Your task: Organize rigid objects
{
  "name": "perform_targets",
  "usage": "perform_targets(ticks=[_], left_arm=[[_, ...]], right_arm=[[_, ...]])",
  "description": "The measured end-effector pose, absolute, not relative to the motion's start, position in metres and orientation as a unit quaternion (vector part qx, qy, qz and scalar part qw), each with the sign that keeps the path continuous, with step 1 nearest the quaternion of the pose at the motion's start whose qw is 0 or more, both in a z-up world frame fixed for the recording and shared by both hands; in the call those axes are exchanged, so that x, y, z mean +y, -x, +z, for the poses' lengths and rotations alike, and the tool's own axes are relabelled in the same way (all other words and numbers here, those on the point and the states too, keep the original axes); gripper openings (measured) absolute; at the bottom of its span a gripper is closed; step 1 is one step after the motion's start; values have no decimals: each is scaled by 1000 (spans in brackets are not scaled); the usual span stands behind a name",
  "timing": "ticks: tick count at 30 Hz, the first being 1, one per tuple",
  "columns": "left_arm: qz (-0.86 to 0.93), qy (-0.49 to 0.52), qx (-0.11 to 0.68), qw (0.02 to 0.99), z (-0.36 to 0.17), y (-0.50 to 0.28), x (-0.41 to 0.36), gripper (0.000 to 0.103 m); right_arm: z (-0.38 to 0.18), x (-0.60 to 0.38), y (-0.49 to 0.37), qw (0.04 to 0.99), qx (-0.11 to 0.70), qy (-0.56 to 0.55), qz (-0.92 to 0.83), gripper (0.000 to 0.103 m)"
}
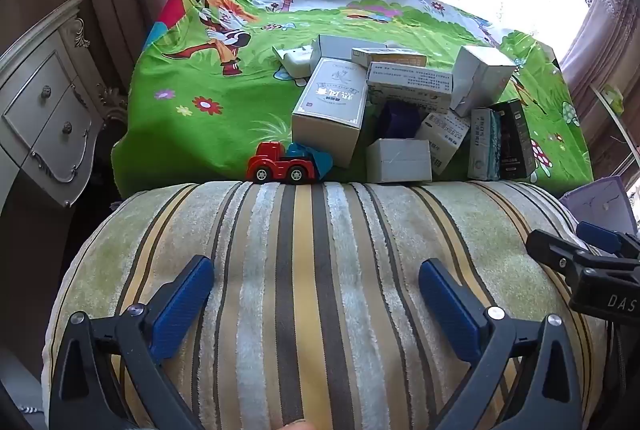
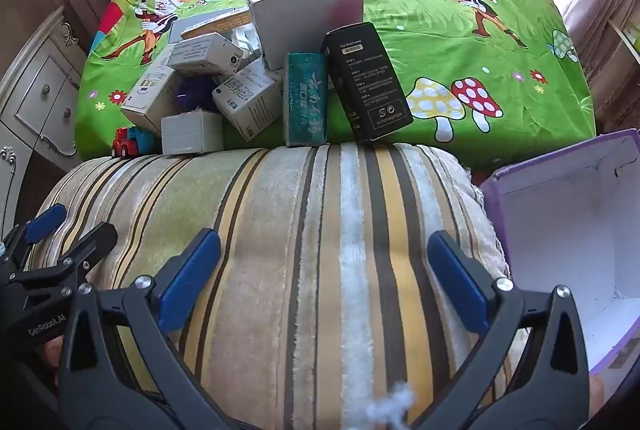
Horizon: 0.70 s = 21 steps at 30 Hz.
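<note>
Boxes: pile of cartons just beyond the striped cushion; likely light, stiff, crushable (grip flat sides).
Toy truck: at cushion's far edge.
Purple bin: right of cushion.
Left gripper: spread, empty.
Right gripper: same.

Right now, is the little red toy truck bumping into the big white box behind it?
Cannot tell. In the left wrist view the red toy truck overlaps the big white box, its blue back hiding the box's bottom corner, so no gap or contact shows.
</note>
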<state>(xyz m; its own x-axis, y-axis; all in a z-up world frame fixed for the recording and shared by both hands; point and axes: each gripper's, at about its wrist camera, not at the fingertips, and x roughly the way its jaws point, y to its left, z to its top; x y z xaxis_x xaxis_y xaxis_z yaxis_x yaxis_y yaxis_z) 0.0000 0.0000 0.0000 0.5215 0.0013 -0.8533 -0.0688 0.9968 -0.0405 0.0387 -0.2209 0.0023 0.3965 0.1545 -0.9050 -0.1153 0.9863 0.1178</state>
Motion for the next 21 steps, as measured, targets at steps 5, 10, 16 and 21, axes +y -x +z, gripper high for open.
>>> perform_targets(ticks=[5, 10, 16, 21], left_arm=[[7, 57, 487, 872, 0, 0, 4, 103], [11, 51, 488, 872, -1, 1, 4, 103], [13, 50, 489, 870, -3, -2, 5, 103], [14, 52, 487, 872, -3, -1, 2, 103]], right_arm=[[2, -220, -37, 844, 532, 0, 70, 103], [4, -219, -37, 842, 534, -5, 72, 103], [4, -218, -37, 841, 535, -7, 74, 103], [3, -220, -38, 841, 536, -7, 72, 103]])
